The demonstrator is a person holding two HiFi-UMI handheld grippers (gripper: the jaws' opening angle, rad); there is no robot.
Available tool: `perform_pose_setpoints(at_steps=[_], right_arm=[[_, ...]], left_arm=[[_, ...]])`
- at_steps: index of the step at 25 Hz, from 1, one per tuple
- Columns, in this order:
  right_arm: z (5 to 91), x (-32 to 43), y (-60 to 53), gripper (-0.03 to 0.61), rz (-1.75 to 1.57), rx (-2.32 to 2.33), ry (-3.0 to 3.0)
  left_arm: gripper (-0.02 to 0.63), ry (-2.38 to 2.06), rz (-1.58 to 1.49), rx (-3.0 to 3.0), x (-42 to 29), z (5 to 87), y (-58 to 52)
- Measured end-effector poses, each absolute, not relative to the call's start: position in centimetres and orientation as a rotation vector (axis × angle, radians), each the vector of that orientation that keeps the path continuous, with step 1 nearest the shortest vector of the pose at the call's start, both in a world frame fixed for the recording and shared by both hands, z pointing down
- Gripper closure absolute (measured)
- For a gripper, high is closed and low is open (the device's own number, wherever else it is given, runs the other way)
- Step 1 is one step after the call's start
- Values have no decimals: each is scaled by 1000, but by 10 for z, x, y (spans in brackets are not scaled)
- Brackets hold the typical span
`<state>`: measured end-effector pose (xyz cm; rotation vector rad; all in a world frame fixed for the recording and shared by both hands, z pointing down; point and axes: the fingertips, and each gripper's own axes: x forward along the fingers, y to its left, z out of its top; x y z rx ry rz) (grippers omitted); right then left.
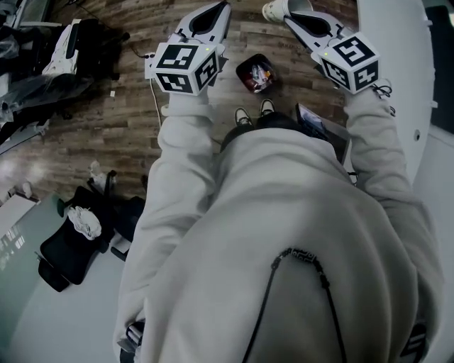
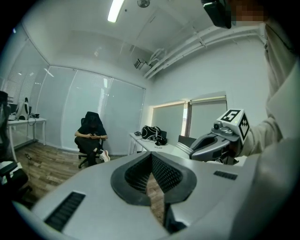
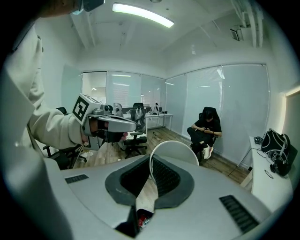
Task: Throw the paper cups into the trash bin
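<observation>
In the head view my right gripper (image 1: pixel 292 20) reaches forward, shut on the rim of a white paper cup (image 1: pixel 277 10). The right gripper view shows that rim pinched between the pads, with the paper cup (image 3: pixel 180 152) sticking out beyond the right gripper (image 3: pixel 151 161). A small dark trash bin (image 1: pixel 255 73) with red scraps inside stands on the wooden floor between and below both grippers. It peeks through the jaw gap as the trash bin (image 3: pixel 143 219). My left gripper (image 1: pixel 218 7) is shut with nothing in it, and in its own view the left gripper (image 2: pixel 151 157) has its tips together.
A white table (image 1: pixel 397 42) runs along the right. Black bags and gear (image 1: pixel 78 42) lie at the upper left, and a black office chair (image 1: pixel 71 241) stands at the lower left. A seated person (image 2: pixel 91 136) is across the room. My shoes (image 1: pixel 245 115) stand just behind the bin.
</observation>
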<state>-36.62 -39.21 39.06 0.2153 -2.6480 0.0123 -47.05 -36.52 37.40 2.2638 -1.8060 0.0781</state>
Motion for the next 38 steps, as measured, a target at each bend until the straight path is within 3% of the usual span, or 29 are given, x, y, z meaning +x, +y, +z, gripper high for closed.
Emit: perform_pose_setpoints(at_steps=[14, 26, 38], right_arm=[[537, -381, -386, 540, 184, 14, -2564], [758, -388, -358, 540, 282, -142, -2357], [1007, -344, -343, 540, 415, -56, -2137]], left_arm=[[618, -1785, 153, 1954, -493, 538, -341], [618, -1670, 116, 1853, -498, 757, -324], [618, -1616, 12, 1596, -455, 992, -296]])
